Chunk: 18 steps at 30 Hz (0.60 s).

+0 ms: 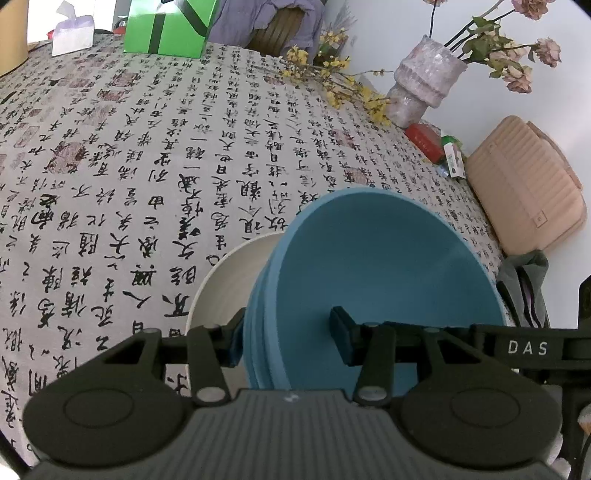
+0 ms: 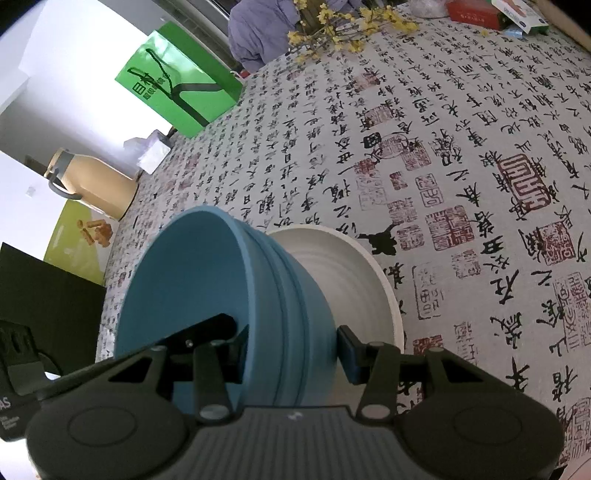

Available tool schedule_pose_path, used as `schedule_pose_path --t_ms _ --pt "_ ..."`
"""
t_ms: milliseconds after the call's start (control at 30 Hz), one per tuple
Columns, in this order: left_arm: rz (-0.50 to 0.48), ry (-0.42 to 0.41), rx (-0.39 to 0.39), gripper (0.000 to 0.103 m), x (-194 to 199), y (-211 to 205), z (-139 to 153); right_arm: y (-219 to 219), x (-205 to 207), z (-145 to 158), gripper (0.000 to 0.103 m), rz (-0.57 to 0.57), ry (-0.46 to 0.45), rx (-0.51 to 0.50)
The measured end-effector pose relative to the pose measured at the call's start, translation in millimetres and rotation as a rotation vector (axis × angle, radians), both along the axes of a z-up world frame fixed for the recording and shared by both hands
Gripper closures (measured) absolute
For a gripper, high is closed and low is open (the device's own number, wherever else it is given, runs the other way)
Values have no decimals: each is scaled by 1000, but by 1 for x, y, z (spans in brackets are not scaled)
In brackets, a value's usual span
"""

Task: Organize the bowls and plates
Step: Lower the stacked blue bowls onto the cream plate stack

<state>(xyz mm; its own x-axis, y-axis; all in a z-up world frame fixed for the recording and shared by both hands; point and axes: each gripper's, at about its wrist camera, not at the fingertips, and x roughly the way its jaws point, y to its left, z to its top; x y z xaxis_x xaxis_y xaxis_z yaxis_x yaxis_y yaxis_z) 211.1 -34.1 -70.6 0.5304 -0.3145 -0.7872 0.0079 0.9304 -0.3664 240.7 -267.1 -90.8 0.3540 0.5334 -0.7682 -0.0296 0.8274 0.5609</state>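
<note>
The left gripper (image 1: 288,341) is clamped on the wall of the blue bowls (image 1: 369,280), one finger outside the rim and one inside. The right gripper (image 2: 291,349) clasps the opposite wall of the same bowls (image 2: 207,280) in the same way. The bowls are a nested stack, three by the look of the rims, though the edges blur together. The stack is tilted and sits above a white plate (image 1: 229,280), seen just beyond it from the right wrist too (image 2: 354,273); whether the stack touches the plate cannot be told. Nothing shows inside the top bowl.

Under them lies a tablecloth (image 1: 147,166) printed with black calligraphy and red seals. On its far edge stand a green bag (image 1: 170,26) and a tissue pack (image 1: 72,33). Far right are a pale vase (image 1: 424,81) of dried roses, yellow flower sprigs (image 1: 332,81) lying on the cloth, and a red box (image 1: 424,142). A peach-coloured case (image 1: 524,184) sits against the white wall. From the right wrist, a cream jug (image 2: 92,184) stands at the table's left edge.
</note>
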Motion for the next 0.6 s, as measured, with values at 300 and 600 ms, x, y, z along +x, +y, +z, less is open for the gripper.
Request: schedule_pose_path --t_ms 300,600 --pt "-15 -32 4 53 0 -2 2 -2 1 -4 52 9 -8 3" --pt "-9 -170 16 32 -26 8 20 -7 -19 17 19 13 -173 7"
